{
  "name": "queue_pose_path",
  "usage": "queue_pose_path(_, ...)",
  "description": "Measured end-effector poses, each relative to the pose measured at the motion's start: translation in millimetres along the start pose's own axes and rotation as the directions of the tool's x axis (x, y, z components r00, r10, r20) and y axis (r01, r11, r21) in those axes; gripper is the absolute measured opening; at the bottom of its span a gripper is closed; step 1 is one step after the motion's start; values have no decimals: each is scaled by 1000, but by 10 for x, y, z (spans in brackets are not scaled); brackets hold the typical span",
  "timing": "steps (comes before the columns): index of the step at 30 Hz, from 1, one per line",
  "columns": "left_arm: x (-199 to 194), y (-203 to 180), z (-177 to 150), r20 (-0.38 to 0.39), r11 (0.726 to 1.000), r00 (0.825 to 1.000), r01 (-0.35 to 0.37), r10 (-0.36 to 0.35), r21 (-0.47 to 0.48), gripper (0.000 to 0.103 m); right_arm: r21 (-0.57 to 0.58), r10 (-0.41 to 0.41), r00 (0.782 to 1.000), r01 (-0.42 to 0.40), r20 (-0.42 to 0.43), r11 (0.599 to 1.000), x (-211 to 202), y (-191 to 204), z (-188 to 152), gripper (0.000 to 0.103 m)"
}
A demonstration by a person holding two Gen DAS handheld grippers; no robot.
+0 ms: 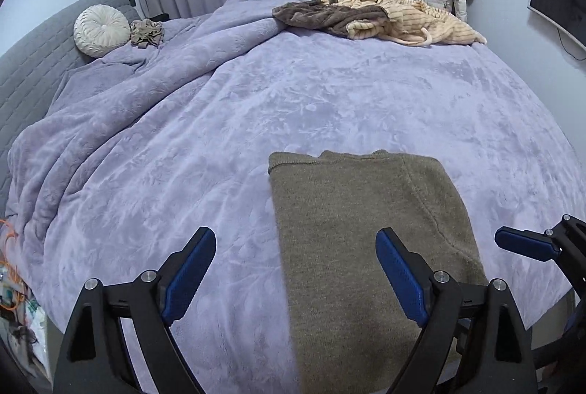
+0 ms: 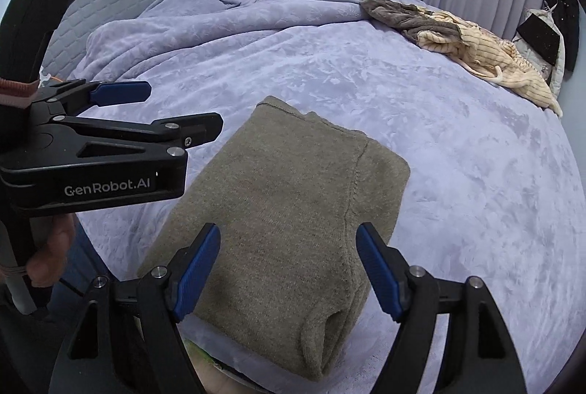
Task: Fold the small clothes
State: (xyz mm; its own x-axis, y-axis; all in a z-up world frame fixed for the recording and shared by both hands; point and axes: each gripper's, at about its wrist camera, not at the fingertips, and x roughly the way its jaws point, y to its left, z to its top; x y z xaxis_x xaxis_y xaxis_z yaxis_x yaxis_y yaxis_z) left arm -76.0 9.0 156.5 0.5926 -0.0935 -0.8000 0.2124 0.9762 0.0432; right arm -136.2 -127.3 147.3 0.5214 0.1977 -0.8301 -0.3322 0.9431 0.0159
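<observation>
Lengthwise, folded sweater [image 1: 362, 240], collar pointing away

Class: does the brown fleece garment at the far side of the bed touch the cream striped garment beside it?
Touching. In the left wrist view the brown fleece garment overlaps the cream striped garment, with no blanket showing between them.

Left gripper [image 1: 296, 275] fingers spread, right gripper [image 2: 289, 269] likewise, apparently empty

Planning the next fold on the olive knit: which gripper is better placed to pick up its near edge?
Right, probably. The right gripper is open with the olive knit centred between its fingers. The left gripper is also open, but only straddles the knit's left edge, mostly over the blanket.
</observation>
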Motion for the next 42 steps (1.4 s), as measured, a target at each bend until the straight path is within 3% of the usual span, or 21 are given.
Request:
queue_pose_path(11,74,-43,-82,-78,1000,997,-11,11,0,90,18,-41,998,42,-43,999,15,27,-15,79)
queue_pose_path(18,24,-34,-90,-47,999,999,-22,20,-27,90,37,-44,997,46,-56,998,27,-68,9,79)
queue_pose_path(23,83,-46,-66,-89,999,996,-27,24,-40,90,47,-54,996,57,-73,997,69,-137,25,79)
queue_pose_path(27,125,-46,-53,-106,999,994,9,-15,-49,90,46,-64,994,68,-84,997,108,-164,39,79)
queue_pose_path(42,298,-10,-63,-160,998,986,29,-37,-57,90,20,-83,989,87,-123,996,215,-134,145,79)
